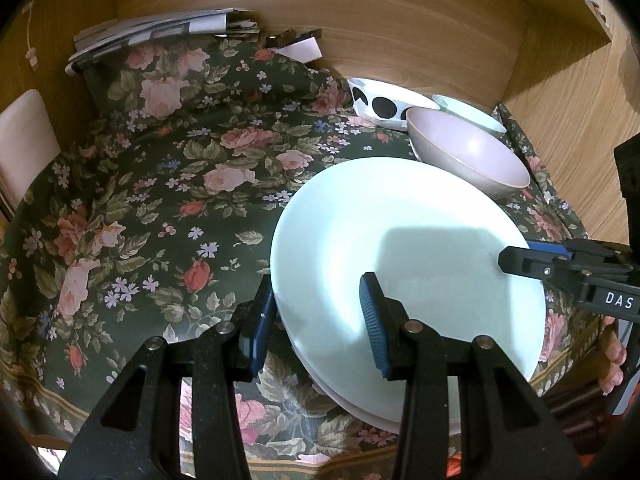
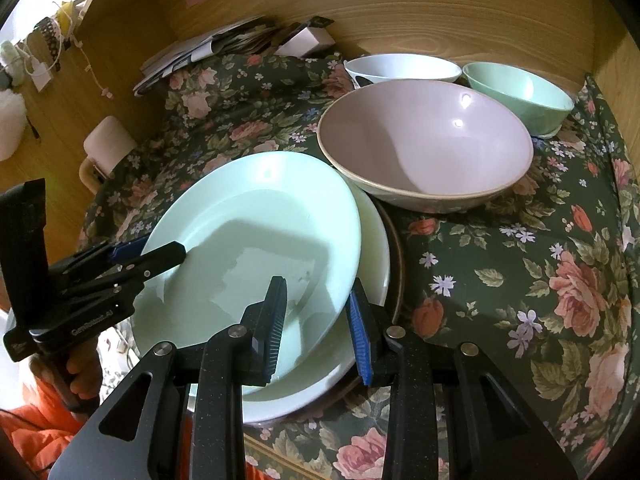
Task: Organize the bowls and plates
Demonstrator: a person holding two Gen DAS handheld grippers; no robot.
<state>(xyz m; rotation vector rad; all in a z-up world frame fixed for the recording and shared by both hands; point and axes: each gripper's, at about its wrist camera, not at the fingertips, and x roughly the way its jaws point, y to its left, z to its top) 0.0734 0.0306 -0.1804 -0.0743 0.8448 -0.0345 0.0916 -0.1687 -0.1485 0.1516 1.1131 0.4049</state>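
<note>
A pale green plate (image 1: 400, 232) (image 2: 256, 232) is gripped from both sides and hangs tilted over a white plate (image 1: 360, 404) (image 2: 376, 240). A dark plate rim (image 2: 397, 264) shows beneath those. My left gripper (image 1: 318, 320) (image 2: 158, 249) is shut on the green plate's left rim. My right gripper (image 2: 318, 328) (image 1: 520, 254) is shut on its right rim. Behind the plates stand a mauve bowl (image 1: 468, 160) (image 2: 424, 140), a white bowl with black dots (image 1: 384, 100) (image 2: 400, 66) and a mint bowl (image 1: 468, 114) (image 2: 520, 92).
A dark floral tablecloth (image 1: 160, 200) (image 2: 520, 280) covers the table, boxed in by wooden walls (image 1: 400, 32) behind and at the right. Papers (image 1: 160, 32) (image 2: 208, 44) and a white box (image 1: 304, 48) lie at the back. A pale chair back (image 1: 24, 140) stands left. A hand (image 2: 80, 368) holds the left gripper.
</note>
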